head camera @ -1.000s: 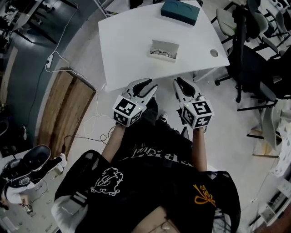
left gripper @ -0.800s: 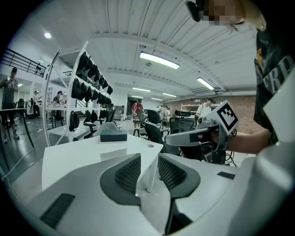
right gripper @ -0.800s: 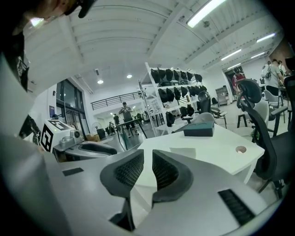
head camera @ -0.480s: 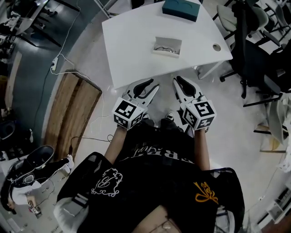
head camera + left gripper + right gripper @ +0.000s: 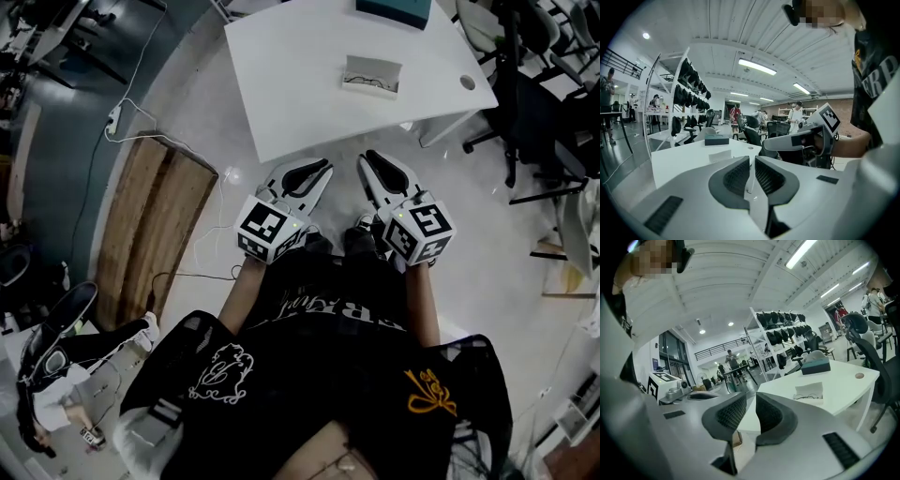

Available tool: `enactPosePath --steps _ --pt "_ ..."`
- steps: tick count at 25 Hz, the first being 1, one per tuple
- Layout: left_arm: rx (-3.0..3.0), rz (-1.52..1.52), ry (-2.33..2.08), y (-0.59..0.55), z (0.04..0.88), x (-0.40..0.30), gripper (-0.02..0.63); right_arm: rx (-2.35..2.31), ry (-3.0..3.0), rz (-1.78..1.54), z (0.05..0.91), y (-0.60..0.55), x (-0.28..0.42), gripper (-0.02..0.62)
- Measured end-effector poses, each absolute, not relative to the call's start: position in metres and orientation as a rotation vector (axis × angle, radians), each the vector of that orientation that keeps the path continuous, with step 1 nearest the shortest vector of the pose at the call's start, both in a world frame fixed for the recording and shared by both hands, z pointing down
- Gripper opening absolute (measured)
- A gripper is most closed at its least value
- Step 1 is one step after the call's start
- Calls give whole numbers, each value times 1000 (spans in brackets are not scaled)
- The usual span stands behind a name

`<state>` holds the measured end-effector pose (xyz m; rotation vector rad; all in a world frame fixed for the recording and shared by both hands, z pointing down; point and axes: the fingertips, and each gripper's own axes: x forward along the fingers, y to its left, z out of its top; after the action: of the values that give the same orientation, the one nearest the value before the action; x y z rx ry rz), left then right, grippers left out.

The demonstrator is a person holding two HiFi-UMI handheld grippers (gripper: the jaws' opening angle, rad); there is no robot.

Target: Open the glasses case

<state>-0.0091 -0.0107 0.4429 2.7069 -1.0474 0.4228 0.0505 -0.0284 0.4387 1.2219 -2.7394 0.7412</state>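
The teal glasses case (image 5: 394, 7) lies shut at the far edge of the white table (image 5: 300, 75); it also shows in the gripper views (image 5: 716, 141) (image 5: 815, 367). Nearer on the table, a pair of glasses rests in a pale tray (image 5: 372, 75) (image 5: 808, 391). My left gripper (image 5: 314, 173) (image 5: 752, 161) hangs over the floor, short of the table's near edge. Its jaws are closing to a thin gap, with nothing between them. My right gripper (image 5: 380, 169) (image 5: 751, 397) hovers beside it, open by a narrow gap and empty. Both point toward the table.
Dark office chairs (image 5: 534, 103) crowd the table's right side. A wooden board (image 5: 141, 225) lies on the floor at left, with a power strip and cable (image 5: 116, 120) beyond it. The table has a round cable hole (image 5: 468, 82) near its right corner.
The table and case have shifted up and to the right in the head view. Both grippers now stand just off its near edge. The left jaws have narrowed.
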Motion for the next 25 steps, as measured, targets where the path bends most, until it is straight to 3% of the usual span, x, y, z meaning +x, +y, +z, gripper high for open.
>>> enactPosePath --steps 8,25 --pt "2730 373 -1016 11 444 -66 43 1259 -2717 621 433 -4 -13 15" --pt "2764 317 -953 29 448 -115 43 1230 -2701 585 434 18 -73 14"
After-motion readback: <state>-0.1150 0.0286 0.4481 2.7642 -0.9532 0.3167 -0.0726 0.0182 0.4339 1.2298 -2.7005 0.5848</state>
